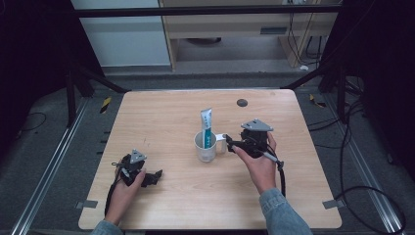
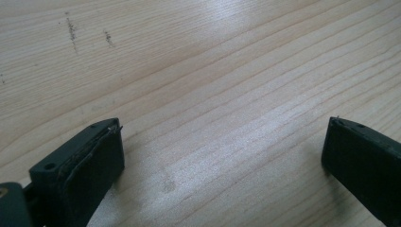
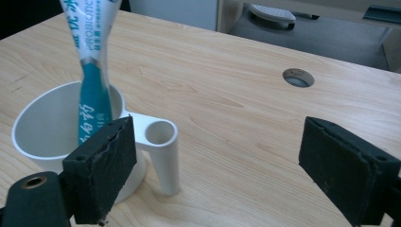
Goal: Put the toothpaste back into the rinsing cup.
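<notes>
Done: toothpaste tube [image 1: 206, 125] stands in white cup [image 1: 205, 152], frame centre | your right hand-held gripper [image 1: 230, 142] jaws apart beside handle | left hand-held gripper [image 1: 155, 177] apart, idle lower left on worktop [image 1: 161, 117] | left: withdraw, I judge.

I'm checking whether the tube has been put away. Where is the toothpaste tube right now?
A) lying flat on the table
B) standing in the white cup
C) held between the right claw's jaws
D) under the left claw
B: the toothpaste tube stands upright inside the white cup, while the right claw beside the cup's handle has its jaws wide apart with nothing between them.
</notes>
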Tool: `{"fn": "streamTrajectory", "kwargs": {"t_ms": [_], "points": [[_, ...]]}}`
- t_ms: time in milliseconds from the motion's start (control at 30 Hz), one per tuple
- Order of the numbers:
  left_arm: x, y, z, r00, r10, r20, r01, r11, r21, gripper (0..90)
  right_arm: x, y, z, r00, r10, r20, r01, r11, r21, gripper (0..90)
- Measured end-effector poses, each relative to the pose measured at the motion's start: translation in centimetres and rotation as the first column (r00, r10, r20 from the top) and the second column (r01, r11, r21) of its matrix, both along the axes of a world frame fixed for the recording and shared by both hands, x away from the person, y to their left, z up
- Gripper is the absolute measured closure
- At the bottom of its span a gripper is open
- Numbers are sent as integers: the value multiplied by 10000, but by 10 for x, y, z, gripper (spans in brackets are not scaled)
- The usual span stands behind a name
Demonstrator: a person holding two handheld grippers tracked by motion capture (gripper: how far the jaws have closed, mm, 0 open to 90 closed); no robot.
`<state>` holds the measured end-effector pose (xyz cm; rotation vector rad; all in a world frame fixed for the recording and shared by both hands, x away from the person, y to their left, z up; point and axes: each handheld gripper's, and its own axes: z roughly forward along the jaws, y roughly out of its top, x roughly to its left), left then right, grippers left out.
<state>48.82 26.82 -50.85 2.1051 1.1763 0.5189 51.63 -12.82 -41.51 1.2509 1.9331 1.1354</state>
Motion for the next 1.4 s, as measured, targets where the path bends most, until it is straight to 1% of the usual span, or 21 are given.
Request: {"fn": "streamTrajectory", "kwargs": {"t_ms": [233,367,533,633,700,800,967,1033,1067,1100,1167,1233,1267,1367,1400], "points": [[0,0,0,10000,2,-2,-2,10000,-2,0,-4,-19,3,9999,130,-4,-130,9999,2,95],[0,0,0,10000,1,0,-1,10000,-1,0,-6,-28,2,9999,94,-79,-94,10000,-32,96],[0,0,0,10000,3,1,-3,10000,-3,0,-9,-39,-1,9999,-53,-161,52,9999,-106,96],[0,0,0,10000,3,2,-3,10000,-1,0,-11,-45,-3,9996,-115,-263,108,9996,-244,98],[0,0,0,10000,2,1,-2,10000,-1,0,-12,-49,-7,9992,-173,-366,164,9996,-240,101],[0,0,0,10000,1,3,-1,10000,2,0,-13,-54,-16,9977,-213,-641,189,9991,-374,102],[0,0,0,10000,4,4,-4,10000,-1,0,-13,-69,-35,9927,-528,-1080,457,9967,-670,99],[0,0,0,10000,5,4,-5,10000,1,0,-12,-77,-46,9882,-719,-1355,633,9958,-669,99],[0,0,0,10000,6,3,-6,10000,-1,0,-12,-81,-54,9836,-803,-1613,715,9957,-596,99],[0,0,0,10000,3,5,-3,10000,2,0,-11,-83,-59,9820,-837,-1693,745,9954,-601,100],[0,0,0,10000,6,5,-6,10000,0,0,-10,-87,-73,9736,-1061,-2021,942,9933,-674,102],[0,0,0,10000,7,4,-7,10000,2,0,-9,-90,-82,9685,-1298,-2124,1144,9899,-834,108],[0,0,0,10000,5,4,-5,10000,0,0,-9,-90,-85,9671,-1324,-2172,1152,9893,-901,108],[0,0,0,10000,5,5,-5,10000,3,0,-9,-92,-95,9622,-1500,-2272,1334,9872,-869,95],[0,0,0,10000,7,5,-7,10000,0,0,-10,-93,-96,9650,-1504,-2149,1346,9871,-864,95]]}}
